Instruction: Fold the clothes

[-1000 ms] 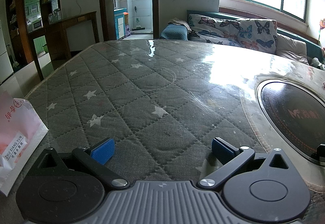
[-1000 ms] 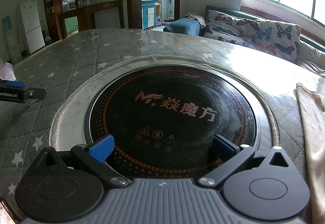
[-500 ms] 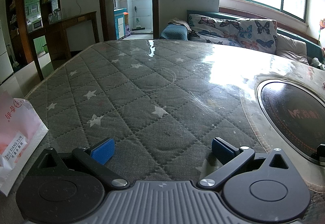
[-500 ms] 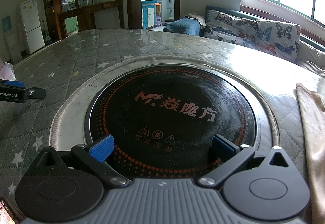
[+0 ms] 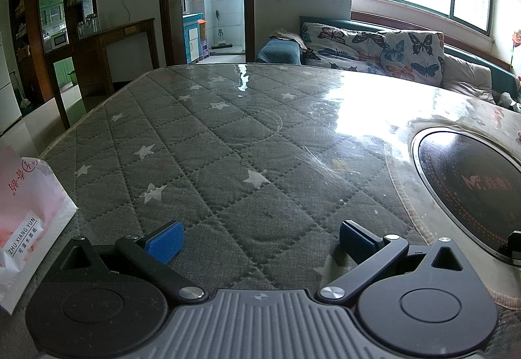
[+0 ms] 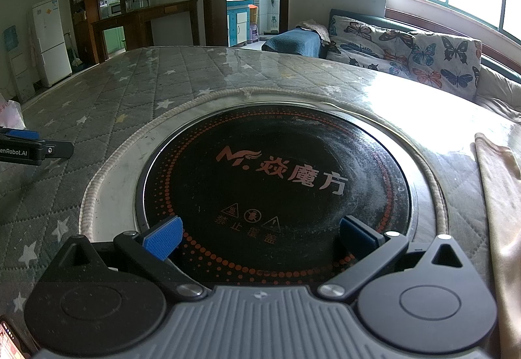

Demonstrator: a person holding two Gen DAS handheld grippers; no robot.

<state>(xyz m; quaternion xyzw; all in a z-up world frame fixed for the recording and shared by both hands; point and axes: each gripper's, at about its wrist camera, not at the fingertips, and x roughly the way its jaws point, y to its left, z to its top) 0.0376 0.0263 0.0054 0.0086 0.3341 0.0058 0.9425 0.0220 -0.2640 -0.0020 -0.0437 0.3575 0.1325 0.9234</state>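
My left tongs (image 5: 259, 240) hang spread wide over the quilted desk (image 5: 208, 144), holding nothing. A white bag (image 5: 27, 215) lies left, a hotplate (image 5: 472, 189) right.

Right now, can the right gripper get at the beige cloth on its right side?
Probably yes. The right gripper is open over the black cooktop, and nothing lies between it and the beige cloth.

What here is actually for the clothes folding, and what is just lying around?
For the job:
beige cloth, at the table's right edge
left gripper, open, empty
right gripper, open, empty

Just lying about:
round cooktop set in the table
tissue pack
quilted table cover
butterfly sofa behind
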